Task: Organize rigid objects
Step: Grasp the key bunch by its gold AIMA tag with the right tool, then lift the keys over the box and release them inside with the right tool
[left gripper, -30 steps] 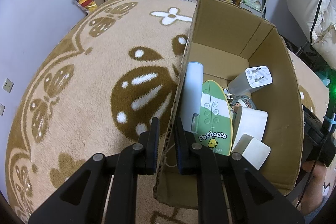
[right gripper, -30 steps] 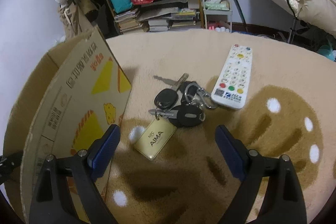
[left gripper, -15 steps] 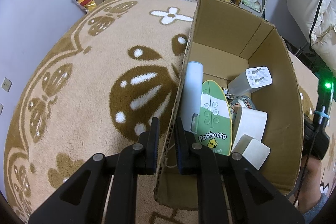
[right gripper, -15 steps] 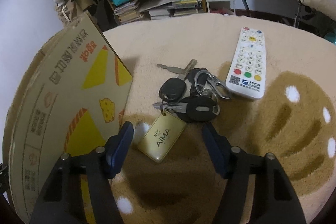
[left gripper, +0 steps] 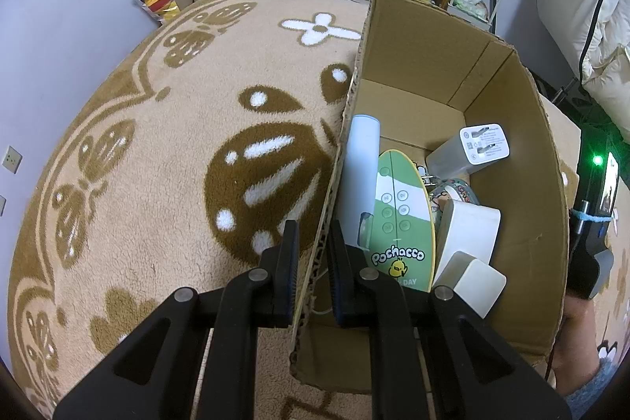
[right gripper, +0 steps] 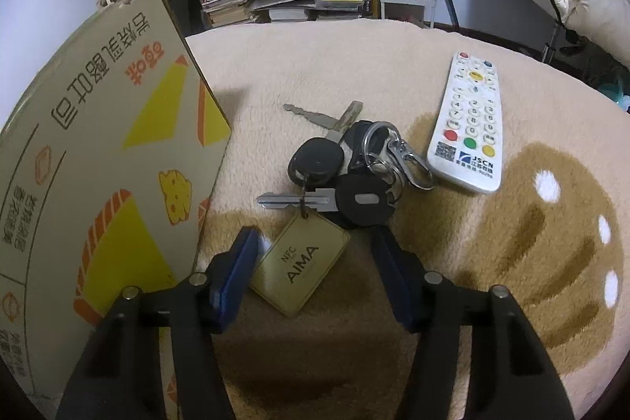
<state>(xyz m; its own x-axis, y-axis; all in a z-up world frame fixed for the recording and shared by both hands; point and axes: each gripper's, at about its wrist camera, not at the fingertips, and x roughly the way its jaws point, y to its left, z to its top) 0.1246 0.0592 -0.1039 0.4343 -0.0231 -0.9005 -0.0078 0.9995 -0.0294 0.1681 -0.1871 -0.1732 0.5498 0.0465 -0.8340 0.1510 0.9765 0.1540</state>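
Clamping the cardboard box (left gripper: 508,160) wall, left tongs (left gripper: 313,254); right tongs (right gripper: 315,274), closing, seemingly untouching, straddle the gold-tagged key bunch (right gripper: 338,176).

"NFC AIMA" key tag (right gripper: 299,264); "Pochacco" board (left gripper: 399,219)

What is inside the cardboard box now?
In the cardboard box: a white tube, a green remote, a charger and white blocks. Whatever lies beneath them is covered.
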